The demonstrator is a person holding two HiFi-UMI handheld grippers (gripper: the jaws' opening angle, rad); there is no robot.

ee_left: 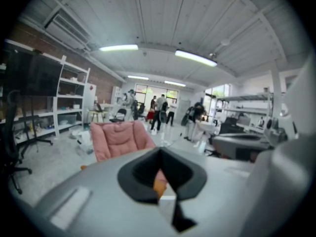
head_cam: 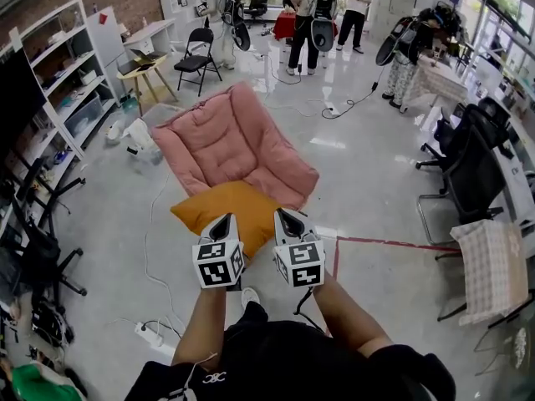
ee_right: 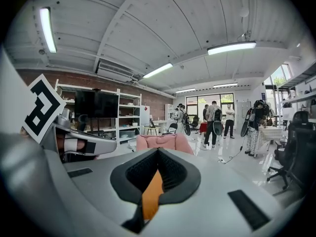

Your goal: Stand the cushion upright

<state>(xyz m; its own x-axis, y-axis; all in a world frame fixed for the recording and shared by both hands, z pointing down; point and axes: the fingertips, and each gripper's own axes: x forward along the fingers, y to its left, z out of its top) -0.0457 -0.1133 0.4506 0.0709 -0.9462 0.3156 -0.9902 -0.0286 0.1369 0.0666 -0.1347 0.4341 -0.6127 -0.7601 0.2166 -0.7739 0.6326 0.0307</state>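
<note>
An orange cushion [head_cam: 224,207] lies flat at the front of a pink floor chair [head_cam: 230,140], whose back leans away from me. My left gripper [head_cam: 222,219] and right gripper [head_cam: 287,215] hover side by side over the cushion's near edge, both shut and holding nothing. The left gripper view shows my left gripper [ee_left: 160,149] with its jaws together; a sliver of the cushion [ee_left: 159,184] shows below them and the pink chair [ee_left: 121,138] beyond. In the right gripper view the right gripper [ee_right: 158,151] is shut, with the cushion [ee_right: 152,194] showing in the slit and the pink chair [ee_right: 163,142] behind.
White shelving [head_cam: 58,98] and a dark office chair line the left. A folding chair [head_cam: 196,57] and a wooden table [head_cam: 144,65] stand behind the pink chair. Several people [head_cam: 313,15] stand at the back. Office chairs [head_cam: 472,170] crowd the right. A power strip [head_cam: 150,334] and cables lie on the floor.
</note>
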